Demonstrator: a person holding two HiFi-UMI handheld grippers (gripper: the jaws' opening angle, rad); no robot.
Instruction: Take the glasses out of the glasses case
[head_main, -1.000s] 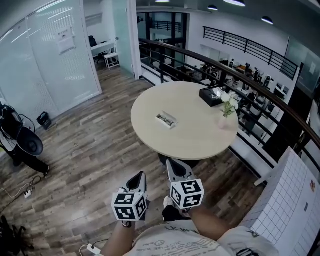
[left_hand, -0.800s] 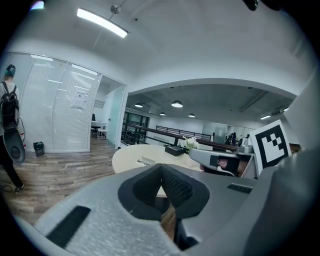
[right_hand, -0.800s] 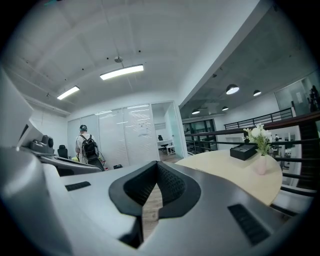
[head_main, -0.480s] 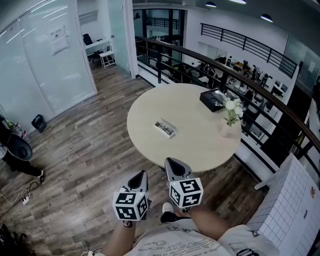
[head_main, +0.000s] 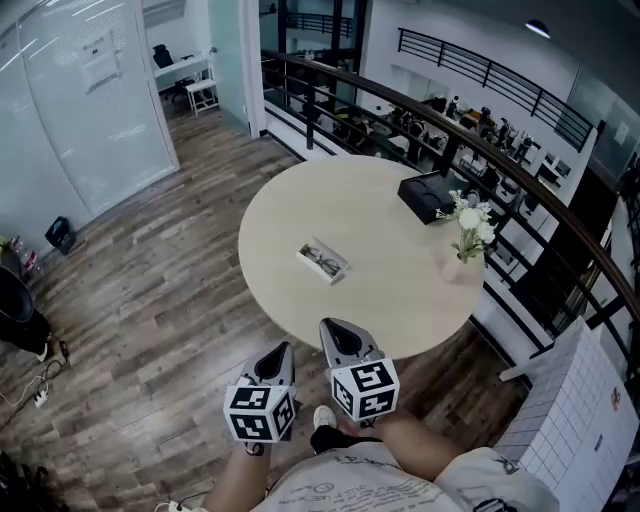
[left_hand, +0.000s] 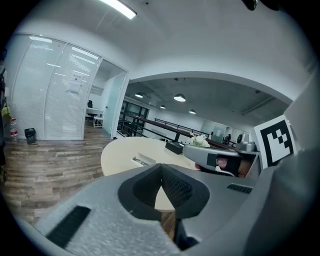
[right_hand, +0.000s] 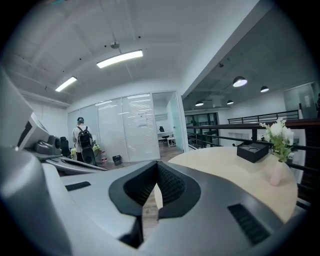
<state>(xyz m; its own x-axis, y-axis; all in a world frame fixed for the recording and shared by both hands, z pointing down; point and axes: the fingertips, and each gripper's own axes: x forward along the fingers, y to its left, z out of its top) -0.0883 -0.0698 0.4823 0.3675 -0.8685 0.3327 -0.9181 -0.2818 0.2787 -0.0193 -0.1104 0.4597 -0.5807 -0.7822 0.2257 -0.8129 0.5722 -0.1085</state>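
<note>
1. Left gripper (head_main: 282, 352): pressed together, empty, short of table (head_main: 400, 300).
2. Right gripper (head_main: 333, 330): pressed together, empty, over table's near edge.
3. Case (head_main: 337, 272): open mid-table, glasses (head_main: 322, 260) inside, well apart from both.

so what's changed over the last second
The person has stepped toward the round table; the tip of the right hand-held gripper now overlaps its near edge in the head view. Nothing was grasped or released: it and the left hand-held gripper stay shut and empty. The glasses case, black box and flower vase lie where they were.
</note>
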